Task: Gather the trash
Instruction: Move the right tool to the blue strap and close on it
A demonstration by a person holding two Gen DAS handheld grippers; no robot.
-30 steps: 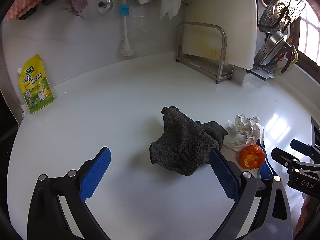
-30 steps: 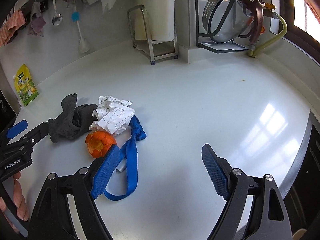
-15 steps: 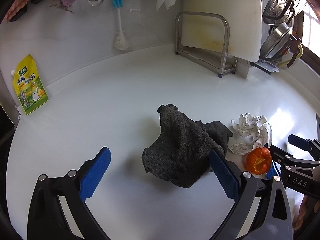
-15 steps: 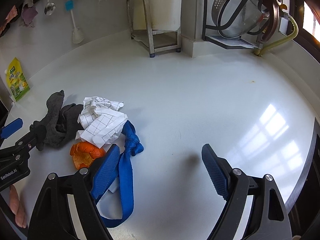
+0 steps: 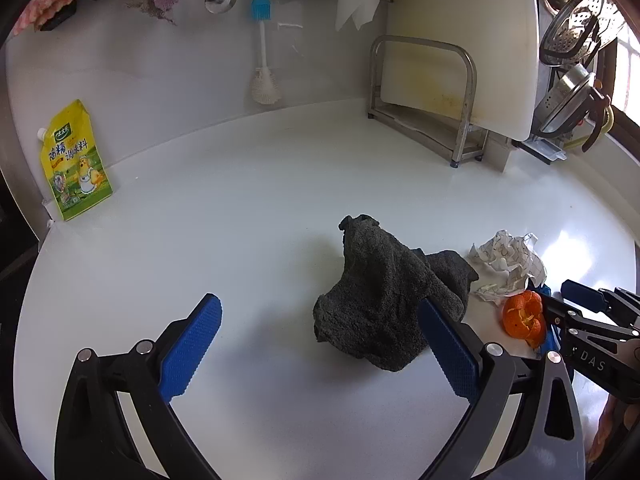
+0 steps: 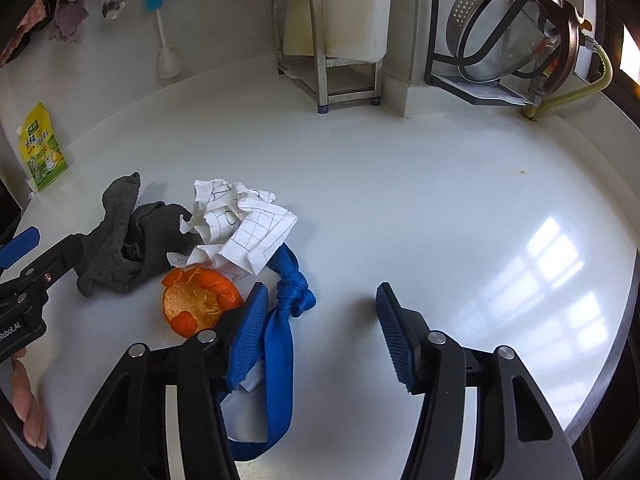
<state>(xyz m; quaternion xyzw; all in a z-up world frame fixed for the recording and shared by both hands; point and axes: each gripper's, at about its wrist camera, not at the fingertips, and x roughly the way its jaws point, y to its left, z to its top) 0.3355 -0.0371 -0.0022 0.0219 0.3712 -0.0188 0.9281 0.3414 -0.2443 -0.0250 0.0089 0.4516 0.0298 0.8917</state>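
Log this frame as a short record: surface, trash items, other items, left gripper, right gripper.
surface: white countertop
trash items: orange peel, crumpled grid paper, touching each other
other items: dark grey cloth beside the paper; knotted blue strap partly under the paper; yellow seasoning pouch against the wall
left gripper: open, empty, cloth near its right finger
right gripper: open, empty, its left finger close to the peel and strap
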